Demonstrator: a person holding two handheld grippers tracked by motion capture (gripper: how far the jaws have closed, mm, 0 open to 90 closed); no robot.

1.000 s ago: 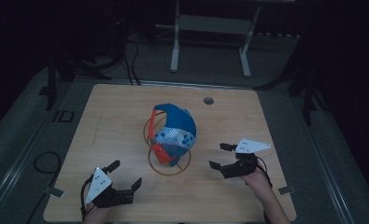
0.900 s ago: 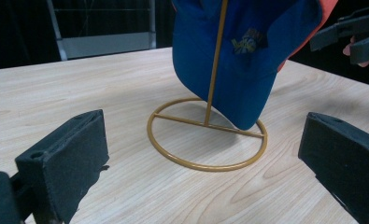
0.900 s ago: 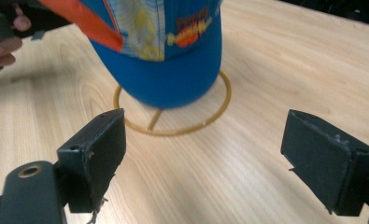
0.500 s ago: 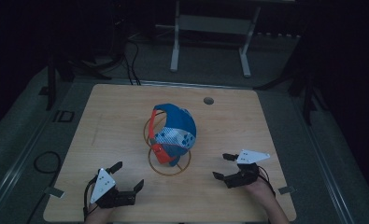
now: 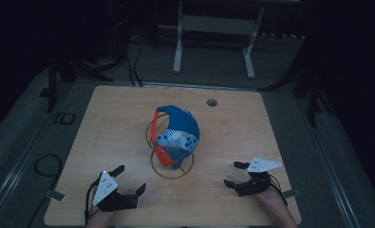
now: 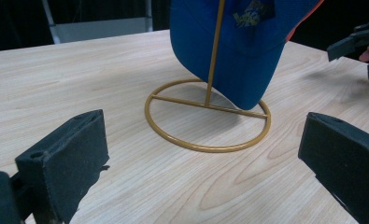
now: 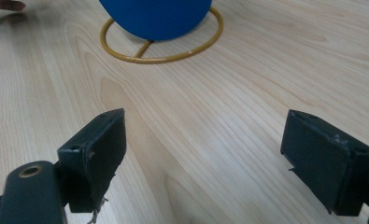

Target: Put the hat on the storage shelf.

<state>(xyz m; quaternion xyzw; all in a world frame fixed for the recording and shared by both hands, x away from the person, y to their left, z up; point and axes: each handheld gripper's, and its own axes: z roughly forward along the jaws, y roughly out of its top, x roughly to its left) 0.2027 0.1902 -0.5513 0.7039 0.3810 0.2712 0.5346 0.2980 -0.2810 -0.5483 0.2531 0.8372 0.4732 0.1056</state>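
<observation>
Nearest the person, the left tongs (image 5: 127, 181) and the right tongs (image 5: 236, 175) sit low at the near edge of the pale wooden bench (image 5: 104, 123), each with its jaws spread wide and gripping nothing, one on either side of the gold wire stand (image 5: 172, 167) and both well apart from it. That spacing reads as a resting or ready pose, leaving the stand free. Beyond them, mid-bench, the blue cap with red trim and a patterned white band (image 5: 178, 135) hangs over the stand's upright so its crown keeps its rounded shape. The left gripper view shows the stand's ring base with its crossbar (image 6: 209, 105) and thin upright, with the cap's lower edge just above the ring. The high view adds the small round hole (image 5: 212, 102) in the bench beyond the stand.
</observation>
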